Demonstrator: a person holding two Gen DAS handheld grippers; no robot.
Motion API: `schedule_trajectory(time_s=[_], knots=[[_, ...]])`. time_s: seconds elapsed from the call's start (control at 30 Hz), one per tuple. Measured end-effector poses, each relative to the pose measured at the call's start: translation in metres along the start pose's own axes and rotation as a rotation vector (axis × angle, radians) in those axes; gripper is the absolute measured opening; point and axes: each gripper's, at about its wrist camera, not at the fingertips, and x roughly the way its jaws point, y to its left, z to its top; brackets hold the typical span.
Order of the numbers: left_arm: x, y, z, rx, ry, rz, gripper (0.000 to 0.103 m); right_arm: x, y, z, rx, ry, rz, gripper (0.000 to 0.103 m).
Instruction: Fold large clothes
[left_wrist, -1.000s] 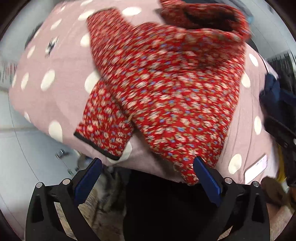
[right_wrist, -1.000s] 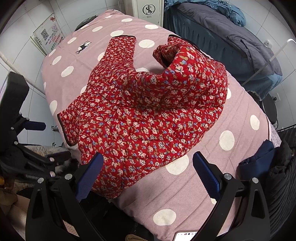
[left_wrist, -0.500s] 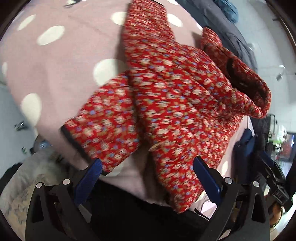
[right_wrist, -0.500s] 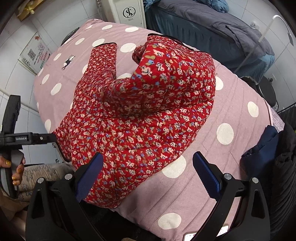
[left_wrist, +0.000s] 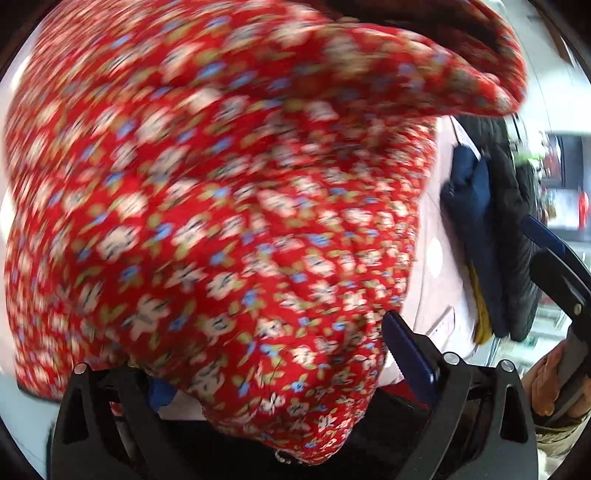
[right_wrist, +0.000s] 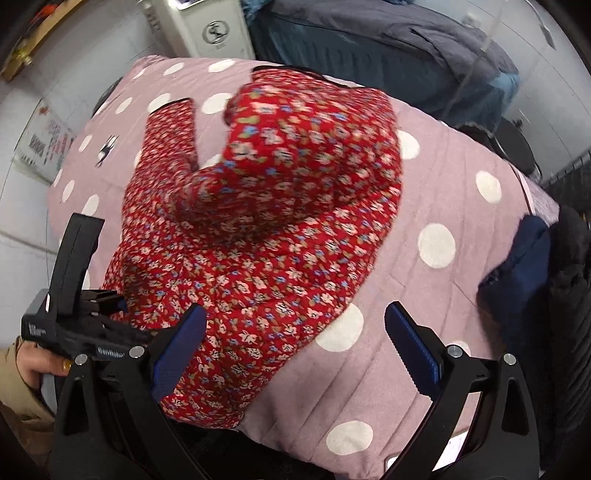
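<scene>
One red flowered jacket (right_wrist: 258, 229) lies rumpled on a pink quilt (right_wrist: 443, 295) with white dots, one sleeve stretched toward 11 o'clock. The left gripper (left_wrist: 273, 373) has its jaws wide and closing, the jacket's hem between them, pads not yet pressing. The right gripper (right_wrist: 295, 347) stands open over the hem and quilt. At 12 o'clock a white heater (right_wrist: 207, 26) bears a round logo; its lettering is unreadable. Dark clothes (right_wrist: 546, 280) sit at 3 o'clock
</scene>
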Motion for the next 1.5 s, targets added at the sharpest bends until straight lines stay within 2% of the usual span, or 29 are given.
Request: schedule_trajectory(time_s=[0.03,0.07,0.1,0.13,0.17,0.23,0.37,0.47,0.63,0.73,0.83,0.93,1.13,1.17,1.2,1.23,1.3,1.33,1.4,1.5], knots=[[-0.004,-0.005,0.005,0.000,-0.009,-0.024,0.083,-0.002,-0.002,-0.001,0.021,-0.003,-0.006,0.096],[-0.011,-0.008,0.011,-0.006,-0.026,-0.041,0.066,-0.005,-0.006,-0.003,0.049,-0.013,-0.015,0.096],[-0.019,-0.010,0.019,-0.020,-0.047,-0.050,0.056,-0.007,-0.007,-0.004,0.068,-0.018,-0.021,0.096],[-0.025,-0.012,0.024,-0.039,-0.066,-0.047,0.034,-0.009,-0.010,-0.006,0.093,-0.024,-0.028,0.096],[-0.032,-0.011,0.032,-0.061,-0.088,-0.067,0.029,-0.010,-0.013,-0.008,0.116,-0.026,-0.031,0.096],[-0.044,-0.017,0.053,-0.058,-0.112,-0.123,0.029,-0.010,-0.020,-0.015,0.171,-0.028,-0.029,0.096],[-0.067,-0.055,0.091,0.071,-0.160,-0.098,0.026,-0.010,-0.026,-0.030,0.254,-0.027,-0.023,0.096],[-0.089,-0.101,0.123,0.182,-0.213,-0.110,0.023,-0.012,-0.031,-0.046,0.309,-0.043,-0.019,0.096],[-0.094,-0.169,0.165,0.320,-0.239,-0.115,0.023,-0.019,-0.029,-0.067,0.411,-0.087,0.091,0.096],[-0.092,-0.202,0.172,0.389,-0.225,-0.130,0.023,-0.024,-0.018,-0.077,0.434,-0.123,0.186,0.096],[-0.075,-0.220,0.163,0.413,-0.190,-0.164,0.023,-0.018,0.004,-0.077,0.403,-0.128,0.259,0.096],[-0.066,-0.230,0.154,0.452,-0.176,-0.133,0.023,-0.010,0.037,-0.072,0.330,-0.120,0.315,0.096],[-0.063,-0.233,0.147,0.434,-0.158,-0.153,0.023,0.049,0.091,-0.051,0.215,-0.037,0.321,0.094],[-0.064,-0.232,0.147,0.433,-0.158,-0.154,0.023,0.055,0.095,-0.052,0.214,-0.025,0.287,0.067],[-0.066,-0.230,0.146,0.431,-0.160,-0.158,0.023,0.062,0.093,-0.053,0.227,-0.014,0.213,0.023],[-0.071,-0.226,0.145,0.426,-0.163,-0.165,0.023,0.065,0.084,-0.055,0.261,-0.008,0.182,0.017],[-0.084,-0.217,0.143,0.414,-0.194,-0.187,0.020,0.061,0.053,-0.067,0.420,-0.060,0.175,0.010],[-0.091,-0.214,0.143,0.412,-0.211,-0.194,0.019,0.054,0.034,-0.075,0.502,-0.085,0.162,0.009],[-0.113,-0.208,0.140,0.410,-0.265,-0.211,0.018,0.032,0.008,-0.086,0.573,-0.161,0.120,0.008],[-0.147,-0.206,0.134,0.421,-0.353,-0.213,0.017,-0.020,-0.017,-0.097,0.612,-0.309,0.037,0.007]])
